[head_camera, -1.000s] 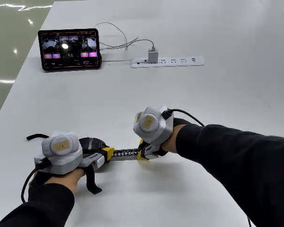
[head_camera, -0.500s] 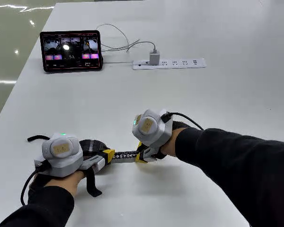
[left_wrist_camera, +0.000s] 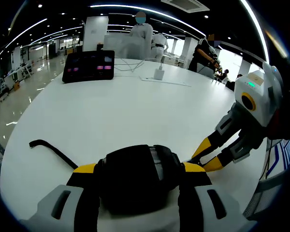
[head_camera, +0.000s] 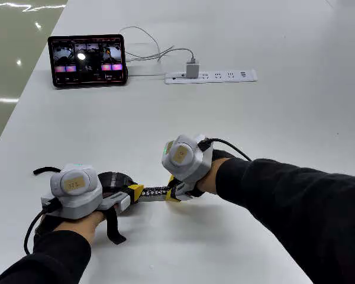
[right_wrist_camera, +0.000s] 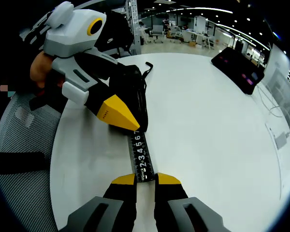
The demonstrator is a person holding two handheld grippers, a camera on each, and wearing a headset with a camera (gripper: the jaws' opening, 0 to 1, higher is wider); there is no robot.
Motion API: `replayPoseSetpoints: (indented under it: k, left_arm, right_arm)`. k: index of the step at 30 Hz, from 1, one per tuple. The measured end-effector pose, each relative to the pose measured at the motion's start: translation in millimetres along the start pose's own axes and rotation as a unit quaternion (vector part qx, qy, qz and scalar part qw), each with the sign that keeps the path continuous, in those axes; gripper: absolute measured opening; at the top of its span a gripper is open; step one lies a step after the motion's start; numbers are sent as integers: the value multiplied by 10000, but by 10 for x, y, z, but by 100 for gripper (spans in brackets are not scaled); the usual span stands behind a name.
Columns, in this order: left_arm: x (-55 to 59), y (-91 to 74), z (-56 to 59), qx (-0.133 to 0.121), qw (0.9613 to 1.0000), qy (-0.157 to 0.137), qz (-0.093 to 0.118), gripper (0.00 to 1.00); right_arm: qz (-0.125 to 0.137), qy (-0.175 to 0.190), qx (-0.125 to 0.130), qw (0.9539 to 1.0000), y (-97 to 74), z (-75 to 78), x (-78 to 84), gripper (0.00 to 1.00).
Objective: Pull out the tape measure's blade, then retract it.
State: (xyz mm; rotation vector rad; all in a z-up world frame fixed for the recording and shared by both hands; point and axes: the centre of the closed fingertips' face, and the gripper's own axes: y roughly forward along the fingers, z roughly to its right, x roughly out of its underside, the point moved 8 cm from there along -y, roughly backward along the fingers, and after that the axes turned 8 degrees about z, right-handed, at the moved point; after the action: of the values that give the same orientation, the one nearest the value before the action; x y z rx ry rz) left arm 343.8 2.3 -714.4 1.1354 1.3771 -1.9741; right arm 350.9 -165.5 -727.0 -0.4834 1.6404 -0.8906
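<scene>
Where the white table (head_camera: 254, 118) comes nearest the person, the tape measure (head_camera: 113, 180) lies with its black case clamped between the jaws of the left gripper (head_camera: 130, 192). The jaws are closed in on the case from either side. A black wrist strap (head_camera: 111, 228) trails off the case toward the table edge.

- Blade (right_wrist_camera: 140, 157): a short run is out of the case mouth, flat on the table; numerals up to about 7 read in the right gripper view.
- Right gripper (right_wrist_camera: 145, 180): jaws nearly shut, pinching the blade's free end between the yellow tips.
- Progress, as a judgement: the blade is only a little way drawn. Whether this is the start of the pull or the tail of the return cannot be told from this moment. Either way, the blade is not yet home in the case.
- Pose: both forearms low over the table in dark sleeves. The left one comes in from the near-left corner, wrist level. The right one reaches across from the right, and its gripper is tipped down and pointed at the left one. The two sets of tips are near, with bare blade between them.
- Farther back: a power strip (head_camera: 216, 76) with a plugged charger, and at far left a tablet (head_camera: 87, 60) with its screen lit.
</scene>
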Motion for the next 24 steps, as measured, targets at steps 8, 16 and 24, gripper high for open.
replayPoseSetpoints:
  k: [8, 16, 24]
  left_arm:
    - [2, 2, -3, 3, 10000, 1, -6, 61]
    - [5, 6, -10, 9, 10000, -12, 1, 61]
    - [7, 4, -8, 6, 10000, -15, -3, 61]
  right_arm:
    - [43, 8, -9, 10000, 25, -6, -24, 9]
    - [90, 42, -31, 9999, 56, -13, -53, 9]
    - [111, 51, -30, 9999, 76, -16, -74, 9]
